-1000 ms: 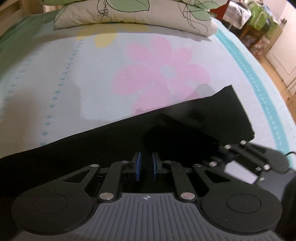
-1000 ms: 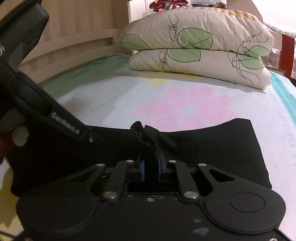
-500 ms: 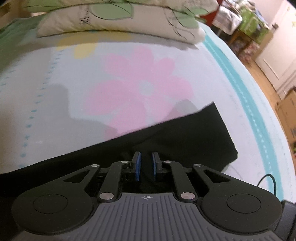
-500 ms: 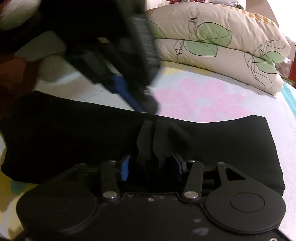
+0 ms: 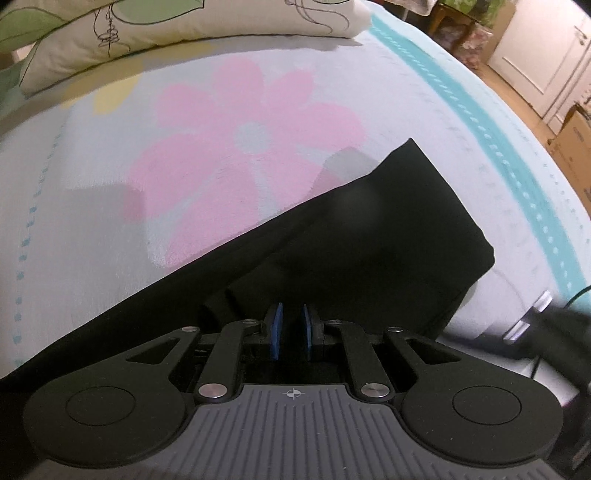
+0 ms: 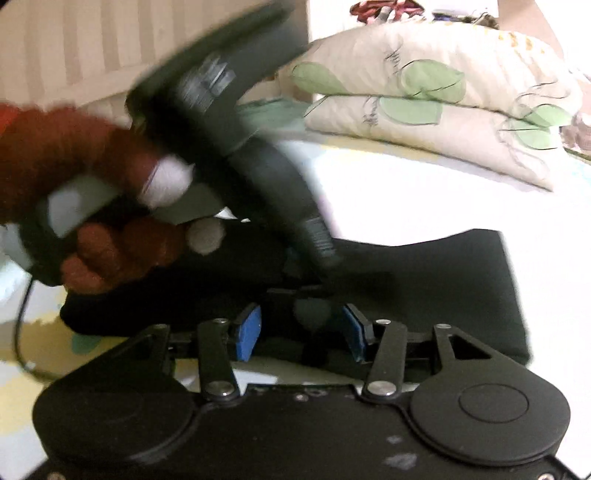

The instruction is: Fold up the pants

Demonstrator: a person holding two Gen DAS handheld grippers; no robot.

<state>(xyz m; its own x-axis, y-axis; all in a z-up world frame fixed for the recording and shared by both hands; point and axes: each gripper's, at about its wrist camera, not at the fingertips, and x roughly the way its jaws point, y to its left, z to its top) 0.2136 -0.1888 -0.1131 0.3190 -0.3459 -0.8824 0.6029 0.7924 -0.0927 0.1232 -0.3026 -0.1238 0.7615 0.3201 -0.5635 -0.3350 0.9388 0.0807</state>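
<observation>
The black pants (image 5: 369, 236) lie folded in a long band on the flowered bed sheet; they also show in the right wrist view (image 6: 443, 280). My left gripper (image 5: 290, 326) hangs over their near edge with its blue pads a narrow gap apart; I cannot tell whether cloth is pinched between them. My right gripper (image 6: 301, 334) is open, its blue pads wide apart over the pants, holding nothing. The left gripper's body (image 6: 236, 122), held by a hand in a red sleeve, crosses the right wrist view, blurred.
Two leaf-print pillows (image 6: 436, 99) are stacked at the head of the bed, also in the left wrist view (image 5: 184, 22). A wooden headboard (image 6: 110, 44) stands behind. The bed's right edge with a teal stripe (image 5: 498, 129) borders the floor, a door and boxes.
My right gripper has opened and let go of the pants fold it held. My left gripper has swung across in front of the right one, toward the pants' end.
</observation>
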